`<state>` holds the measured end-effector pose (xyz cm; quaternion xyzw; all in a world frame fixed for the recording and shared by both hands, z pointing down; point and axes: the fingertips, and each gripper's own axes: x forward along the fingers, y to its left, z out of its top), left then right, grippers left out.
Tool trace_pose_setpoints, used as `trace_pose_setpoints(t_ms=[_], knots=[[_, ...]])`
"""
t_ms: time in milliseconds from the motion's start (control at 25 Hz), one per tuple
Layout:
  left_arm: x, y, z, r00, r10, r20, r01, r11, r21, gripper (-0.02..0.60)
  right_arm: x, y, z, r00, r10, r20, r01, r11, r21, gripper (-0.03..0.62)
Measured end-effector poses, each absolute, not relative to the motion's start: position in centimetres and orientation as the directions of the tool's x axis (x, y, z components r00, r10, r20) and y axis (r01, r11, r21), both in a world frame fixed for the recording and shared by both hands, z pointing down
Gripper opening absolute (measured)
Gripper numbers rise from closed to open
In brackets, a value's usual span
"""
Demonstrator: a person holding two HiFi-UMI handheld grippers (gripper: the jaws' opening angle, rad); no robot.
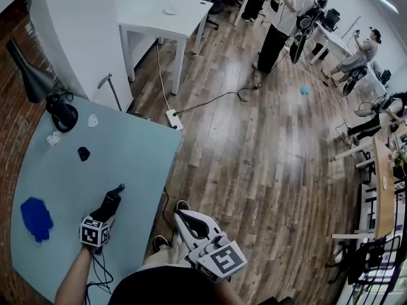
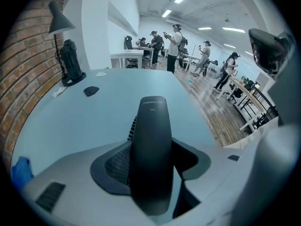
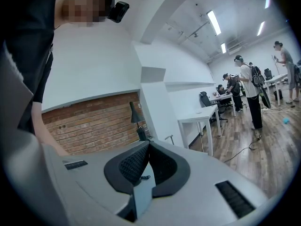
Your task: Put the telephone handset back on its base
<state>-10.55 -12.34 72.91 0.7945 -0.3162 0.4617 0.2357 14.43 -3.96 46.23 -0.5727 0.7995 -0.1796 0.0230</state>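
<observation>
Your right gripper [image 1: 184, 220], nearest in the head view, sits off the table [image 1: 133, 151]; your left gripper [image 1: 109, 203] holds the handset [image 1: 119, 189] over it. Left gripper view: jaws clamp the handset. Right gripper view: jaws closed, nothing between them.

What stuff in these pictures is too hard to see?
Head view: the small black thing on the table is too small to tell what it is.
Left gripper view: the handset has its lower end hidden down between the left tongs.
Head view: the blue lump is too blurry to name.
</observation>
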Motion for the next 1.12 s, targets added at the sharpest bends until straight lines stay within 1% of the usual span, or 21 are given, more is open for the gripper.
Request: trace_pose_setpoints(t_ms=[560, 1120], knots=[[-10.6, -12.8, 73.2, 0.353, -0.285, 0.891, -0.711, -0.701, 0.058, 0.281, 14.5, -4.1, 46.4, -0.342, -0.924, 0.171, -0.905, 0.274, -0.327, 0.012], [-10.2, -12.5, 73.8, 0.368, -0.276, 0.888, -0.700, -0.711, 0.069, 0.284, 13.6, -3.9, 46.4, -0.363, -0.915, 0.176, -0.900, 0.295, -0.320, 0.012]])
